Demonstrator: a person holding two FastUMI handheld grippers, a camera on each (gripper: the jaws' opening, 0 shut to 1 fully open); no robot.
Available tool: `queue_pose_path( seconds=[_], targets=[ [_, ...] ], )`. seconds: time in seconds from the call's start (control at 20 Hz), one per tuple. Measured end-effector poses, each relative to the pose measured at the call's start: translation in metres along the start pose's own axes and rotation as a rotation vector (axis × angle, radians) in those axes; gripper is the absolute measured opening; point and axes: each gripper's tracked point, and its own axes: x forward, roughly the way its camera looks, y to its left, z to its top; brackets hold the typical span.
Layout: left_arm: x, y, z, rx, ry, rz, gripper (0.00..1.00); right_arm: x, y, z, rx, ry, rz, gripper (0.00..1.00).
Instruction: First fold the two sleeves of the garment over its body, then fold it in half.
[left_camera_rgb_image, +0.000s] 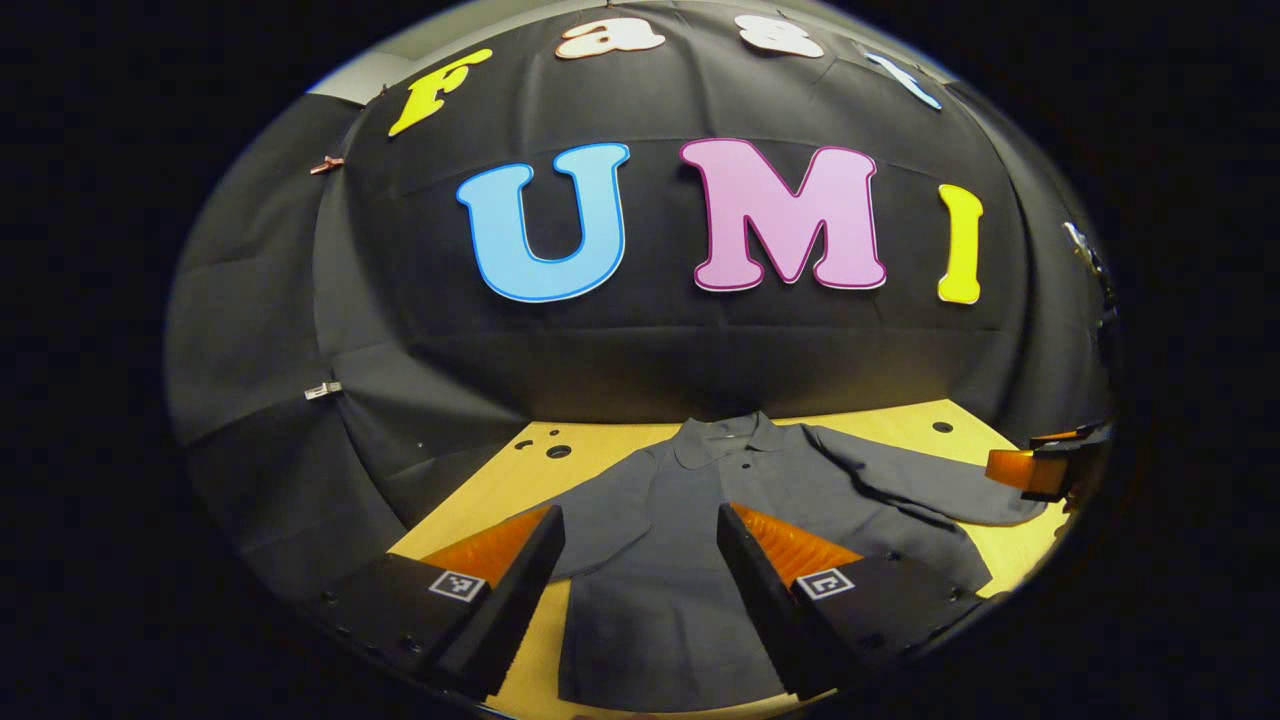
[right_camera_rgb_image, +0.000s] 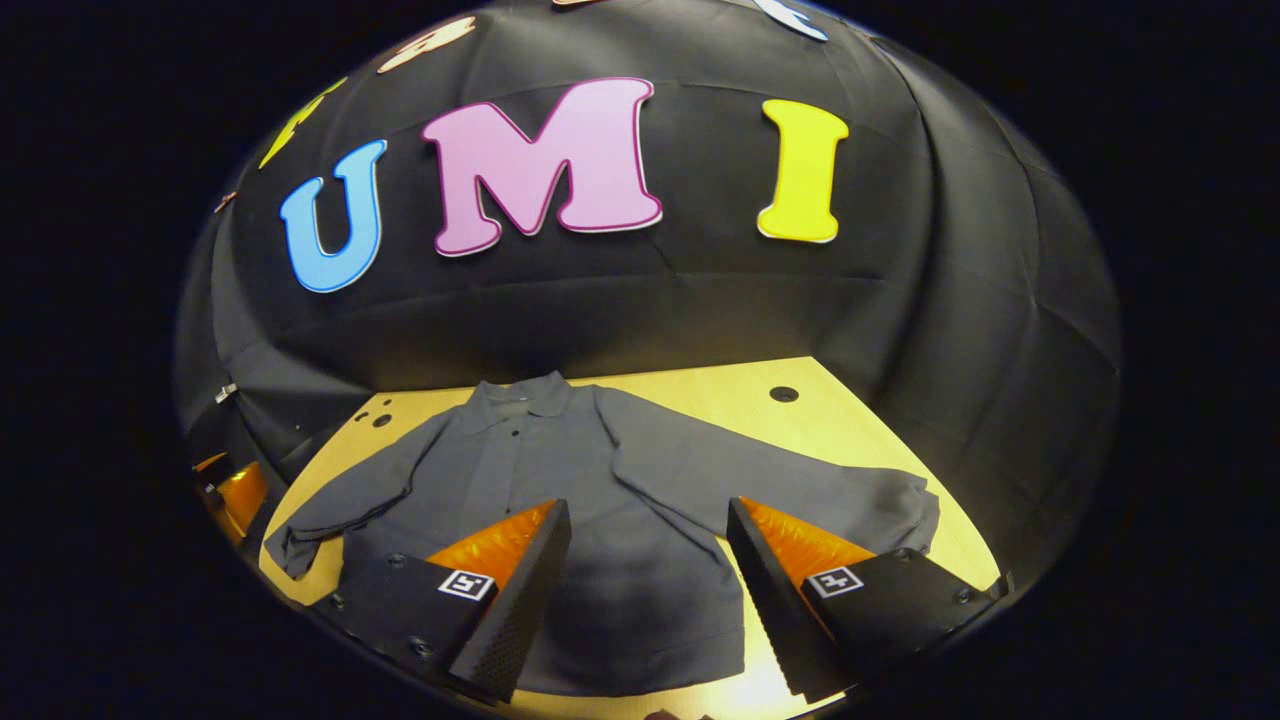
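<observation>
A dark grey garment (left_camera_rgb_image: 660, 560) is lying flat and face up on a pale wooden table (left_camera_rgb_image: 480, 490), its collar (left_camera_rgb_image: 725, 435) pointing toward the booth's black cloth wall and its hem nearest the cameras. In the left gripper view, the left gripper (left_camera_rgb_image: 640, 585) is hovering above the lower body of the garment with its jaws standing wide apart and gripping nothing, while the other gripper is showing at the far right edge, near the cuff of the outstretched sleeve (left_camera_rgb_image: 940, 490). In the right gripper view, the right gripper (right_camera_rgb_image: 648, 590) is hanging over the garment's hem, its jaws likewise spread wide and empty. Both sleeves are lying spread out to the sides of the body, one sleeve (right_camera_rgb_image: 780, 480) reaching toward the table's right edge and the other sleeve (right_camera_rgb_image: 350, 500) angling down to the left, neither folded over.
</observation>
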Motion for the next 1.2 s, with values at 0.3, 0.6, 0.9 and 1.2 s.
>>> queue_pose_path(
  seconds=[0.3,0.6,0.9,1.2],
  targets=[
    [-0.006,-0.009,-0.02,0.012,0.067,-0.007,0.97,0.021,-0.078,-0.001,0.092,0.013,-0.159,0.97],
    [-0.001,-0.021,-0.022,0.033,0.083,-0.021,0.97,0.036,-0.159,-0.019,0.159,0.084,-0.329,0.98],
    [0.01,-0.036,-0.032,0.015,0.127,-0.024,0.97,0.054,-0.227,-0.041,0.2,0.145,-0.451,0.99],
    [0.017,-0.042,-0.032,0.049,0.133,-0.013,0.97,0.072,-0.265,-0.073,0.26,0.225,-0.498,0.98]
  ],
)
